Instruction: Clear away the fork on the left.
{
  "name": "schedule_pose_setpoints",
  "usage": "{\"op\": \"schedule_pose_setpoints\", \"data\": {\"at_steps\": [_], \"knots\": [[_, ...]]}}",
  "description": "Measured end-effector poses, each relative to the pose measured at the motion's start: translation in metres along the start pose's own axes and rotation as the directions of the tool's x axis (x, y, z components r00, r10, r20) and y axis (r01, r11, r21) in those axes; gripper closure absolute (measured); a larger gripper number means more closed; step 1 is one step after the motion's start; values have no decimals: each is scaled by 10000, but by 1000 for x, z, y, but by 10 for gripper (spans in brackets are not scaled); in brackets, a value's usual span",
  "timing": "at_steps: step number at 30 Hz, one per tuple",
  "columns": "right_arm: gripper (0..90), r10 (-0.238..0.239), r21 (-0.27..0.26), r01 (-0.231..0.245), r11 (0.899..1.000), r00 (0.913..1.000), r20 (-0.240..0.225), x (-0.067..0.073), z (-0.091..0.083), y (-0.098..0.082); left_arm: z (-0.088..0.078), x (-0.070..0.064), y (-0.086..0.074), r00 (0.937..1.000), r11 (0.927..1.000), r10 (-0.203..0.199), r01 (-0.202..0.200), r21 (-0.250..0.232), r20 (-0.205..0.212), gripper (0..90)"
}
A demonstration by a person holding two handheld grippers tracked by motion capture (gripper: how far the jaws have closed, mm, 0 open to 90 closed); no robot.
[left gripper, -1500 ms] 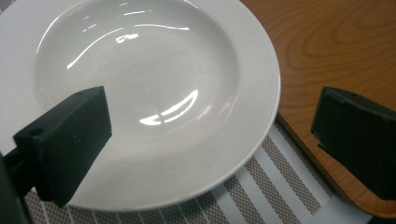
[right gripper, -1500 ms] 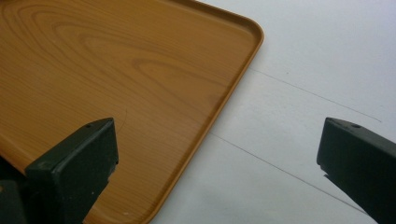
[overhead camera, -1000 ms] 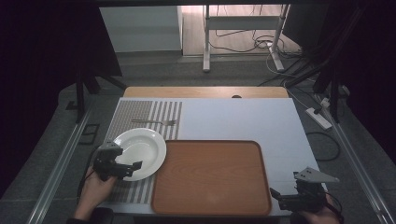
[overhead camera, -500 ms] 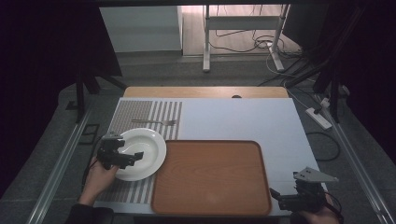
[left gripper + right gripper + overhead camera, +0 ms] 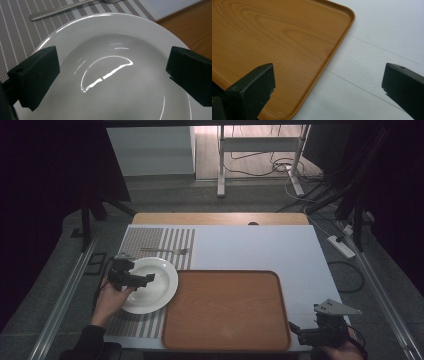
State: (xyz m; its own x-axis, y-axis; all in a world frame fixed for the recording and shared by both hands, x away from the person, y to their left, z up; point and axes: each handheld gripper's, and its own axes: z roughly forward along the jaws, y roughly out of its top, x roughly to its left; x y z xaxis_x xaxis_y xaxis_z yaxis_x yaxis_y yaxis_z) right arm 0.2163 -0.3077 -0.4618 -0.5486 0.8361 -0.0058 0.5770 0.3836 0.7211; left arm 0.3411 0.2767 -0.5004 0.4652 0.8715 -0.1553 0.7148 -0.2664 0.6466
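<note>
A white plate (image 5: 152, 285) rests on the striped placemat (image 5: 165, 241) at the table's left, its right edge next to the wooden tray (image 5: 226, 309). My left gripper (image 5: 142, 280) hovers over the plate's left half, open, its jaws wide apart above the shiny plate (image 5: 112, 72) with nothing between them. A fork (image 5: 165, 251) lies on the mat just behind the plate; its handle (image 5: 60, 10) shows in the left gripper view. My right gripper (image 5: 300, 334) sits open at the tray's near right corner (image 5: 337, 47), above the white tabletop.
The tray (image 5: 274, 37) holds nothing. The white tabletop (image 5: 260, 247) stretches behind and right of the tray. Beyond the table's far wooden edge (image 5: 220, 218) stand a desk frame (image 5: 260, 160) and cables on the floor. A power strip (image 5: 341, 246) lies off the right side.
My left gripper has moved forward and to the right, from the plate's near left edge to over the plate. The right gripper has stayed in place.
</note>
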Motion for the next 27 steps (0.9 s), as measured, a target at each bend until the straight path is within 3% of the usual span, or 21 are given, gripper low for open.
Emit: {"op": "schedule_pose_setpoints", "data": {"at_steps": [6, 21, 25, 26, 27], "knots": [[0, 8, 13, -8, 10000, 10000, -14, 0, 0, 0, 9, 8, 10, 9999, 10000, -59, 58, 53, 111, 0], [0, 20, 94, -20, 10000, 10000, -8, 0, 1, 0, 28, 24, 34, 9999, 9997, -24, 28, 244, -162, 6], [0, 6, 95, -6, 10000, 10000, -5, 0, 1, 0, 35, 29, 39, 9994, 9990, -26, 42, 446, -352, 73], [0, 1, 125, -1, 9999, 10000, 5, 0, 1, 0, 36, 31, 41, 9995, 9986, 34, -18, 532, -311, 166], [0, 1, 125, -1, 9999, 10000, 5, 0, 1, 0, 37, 32, 42, 9995, 9981, 84, -65, 615, -306, 166]]}}
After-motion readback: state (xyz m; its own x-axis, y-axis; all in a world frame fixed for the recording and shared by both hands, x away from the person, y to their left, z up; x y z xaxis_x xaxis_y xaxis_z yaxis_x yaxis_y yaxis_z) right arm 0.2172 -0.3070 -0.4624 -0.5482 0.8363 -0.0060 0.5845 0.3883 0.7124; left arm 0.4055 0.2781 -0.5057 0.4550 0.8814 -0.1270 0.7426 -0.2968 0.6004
